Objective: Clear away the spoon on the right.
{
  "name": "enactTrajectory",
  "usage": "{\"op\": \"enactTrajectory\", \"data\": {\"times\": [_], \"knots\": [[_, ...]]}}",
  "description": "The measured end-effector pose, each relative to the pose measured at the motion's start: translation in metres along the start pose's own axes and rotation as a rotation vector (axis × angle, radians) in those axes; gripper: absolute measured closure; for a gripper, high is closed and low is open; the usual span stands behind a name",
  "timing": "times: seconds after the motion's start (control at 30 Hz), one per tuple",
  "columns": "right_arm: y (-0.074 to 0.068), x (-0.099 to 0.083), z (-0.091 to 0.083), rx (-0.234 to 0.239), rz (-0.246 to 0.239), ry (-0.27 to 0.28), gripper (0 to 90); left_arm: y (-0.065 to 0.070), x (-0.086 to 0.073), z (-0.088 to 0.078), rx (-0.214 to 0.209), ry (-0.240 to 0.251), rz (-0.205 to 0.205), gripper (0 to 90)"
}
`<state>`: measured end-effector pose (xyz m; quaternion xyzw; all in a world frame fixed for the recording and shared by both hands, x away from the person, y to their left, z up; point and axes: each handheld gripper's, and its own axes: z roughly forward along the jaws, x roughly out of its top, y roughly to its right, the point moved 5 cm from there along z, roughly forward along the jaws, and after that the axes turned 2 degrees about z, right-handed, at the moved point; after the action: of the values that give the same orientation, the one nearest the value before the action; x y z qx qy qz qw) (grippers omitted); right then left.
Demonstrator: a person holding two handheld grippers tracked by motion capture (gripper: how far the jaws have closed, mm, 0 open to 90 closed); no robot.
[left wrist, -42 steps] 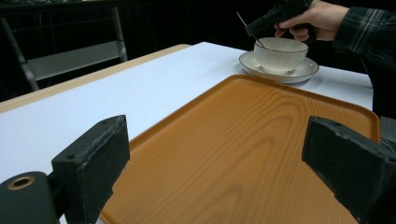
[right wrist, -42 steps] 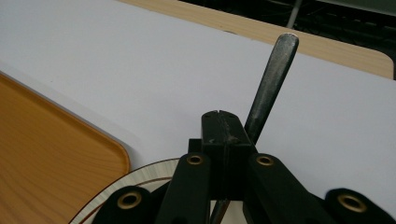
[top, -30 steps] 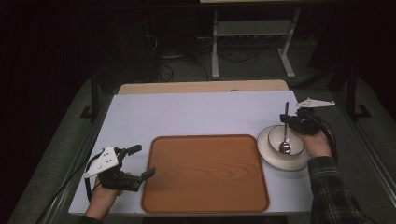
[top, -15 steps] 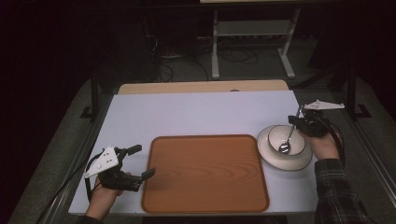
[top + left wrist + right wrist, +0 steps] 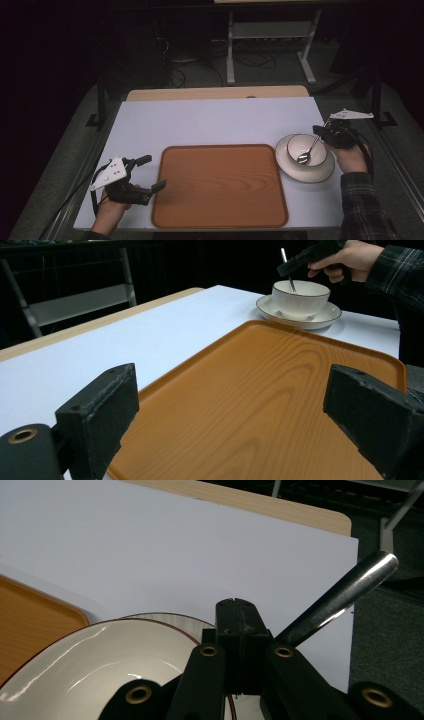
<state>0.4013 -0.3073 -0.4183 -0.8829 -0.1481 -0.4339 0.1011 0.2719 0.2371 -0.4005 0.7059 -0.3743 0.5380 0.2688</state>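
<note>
My right hand-held gripper is clamped on the spoon, whose tip sits in the bowl on its saucer, right of the tray. My left hand-held gripper gapes empty at the tray's left edge on the bench.

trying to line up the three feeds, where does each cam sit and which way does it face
High view: above the person's side, facing forward and down on the table; both forearms show.
Left gripper view: low beside the tray, looking across it; open jaws.
Right gripper view: over the bowl, jaws shut on the spoon.
All share tray and bowl.
</note>
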Motion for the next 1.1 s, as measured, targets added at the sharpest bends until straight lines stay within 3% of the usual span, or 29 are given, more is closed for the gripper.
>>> {"op": "enactTrajectory", "data": {"times": [0.7, 1.1], "knots": [[0.006, -0.009, -0.012, -0.037, 0.015, -0.012, 89.7, 0.000, 0.001, -0.001, 0.001, 0.005, -0.002, 7.2], [0.015, -0.017, -0.023, -0.084, 0.029, -0.025, 89.7, 0.000, 0.001, -0.001, 0.001, 0.006, -0.001, 7.3]]}}
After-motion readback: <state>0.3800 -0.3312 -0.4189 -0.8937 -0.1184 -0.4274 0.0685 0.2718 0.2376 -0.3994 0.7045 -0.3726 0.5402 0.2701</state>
